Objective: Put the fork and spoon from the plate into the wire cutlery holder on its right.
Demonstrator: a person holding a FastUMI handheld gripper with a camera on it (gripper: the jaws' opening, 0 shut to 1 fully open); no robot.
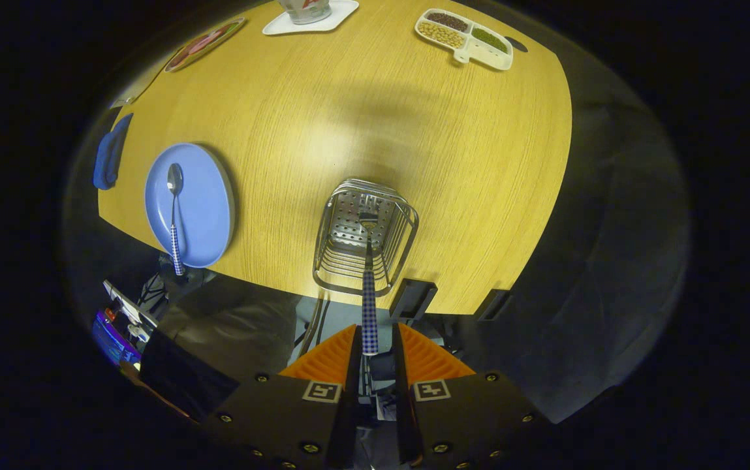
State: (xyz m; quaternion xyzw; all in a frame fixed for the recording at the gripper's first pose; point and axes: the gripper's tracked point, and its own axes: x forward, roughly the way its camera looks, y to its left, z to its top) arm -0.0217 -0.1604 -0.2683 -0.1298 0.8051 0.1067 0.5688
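The fork [369, 274] is pinched by its handle between the closed fingers [371, 349], its head lowered inside the holder [363, 238]. Release is called for next; the spoon [174, 215] lies on the plate [208, 196] left of the holder.

Wood, metal and glazed blue
Smooth matt wood-grain table [414, 130]; shiny metal wire cutlery holder [363, 236] with perforated base; glossy plate [205, 196]; polished-bowl spoon [174, 209], checked handle

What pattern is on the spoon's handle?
Blue-and-white check on the spoon, gripper view.
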